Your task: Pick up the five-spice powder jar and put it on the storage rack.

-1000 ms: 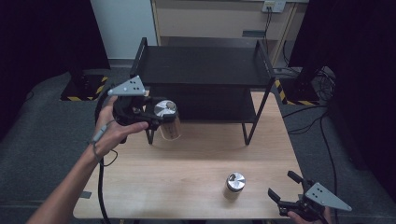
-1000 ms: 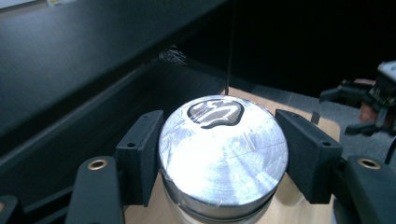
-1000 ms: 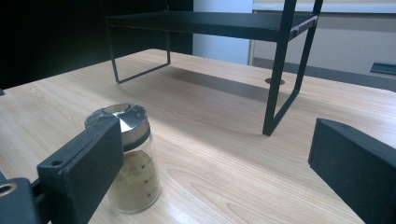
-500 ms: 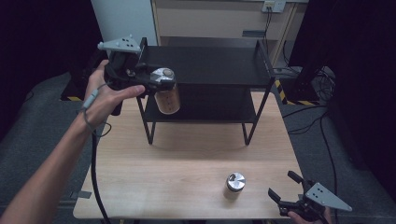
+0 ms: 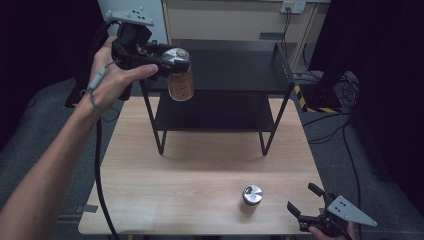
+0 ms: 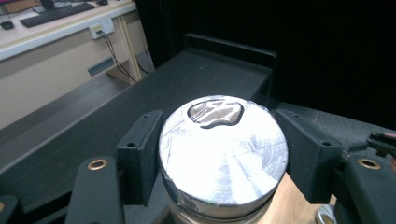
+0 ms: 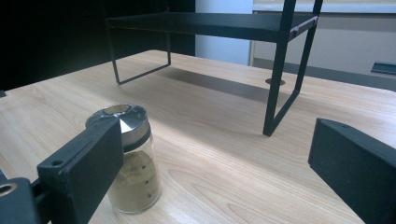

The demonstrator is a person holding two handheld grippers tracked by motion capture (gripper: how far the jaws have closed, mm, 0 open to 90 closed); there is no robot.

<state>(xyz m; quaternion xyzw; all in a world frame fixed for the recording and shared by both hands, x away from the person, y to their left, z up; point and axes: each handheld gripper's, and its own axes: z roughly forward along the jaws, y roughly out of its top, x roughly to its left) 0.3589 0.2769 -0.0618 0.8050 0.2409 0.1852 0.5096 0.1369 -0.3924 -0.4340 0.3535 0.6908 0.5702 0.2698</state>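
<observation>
My left gripper (image 5: 172,59) is shut on a glass spice jar (image 5: 180,80) with a silver lid (image 6: 223,149), holding it in the air above the left end of the black two-tier shelf (image 5: 235,67). The jar holds brown powder. Its lid sits clamped between the two black jaws in the left gripper view. A second spice jar (image 5: 251,198) with a silver lid stands on the wooden table (image 5: 200,170) near the front right. My right gripper (image 5: 306,200) rests open at the table's front right corner, just right of that jar (image 7: 130,163).
The black shelf (image 7: 210,21) stands at the back of the table, its legs (image 7: 280,70) in front of the right gripper. A cable (image 5: 97,165) trails from the left gripper down past the table's left edge. Dark floor surrounds the table.
The left hand has lifted the jar from beside the shelf's left leg up and back, to above the top tier. The right gripper and the second jar have stayed still.
</observation>
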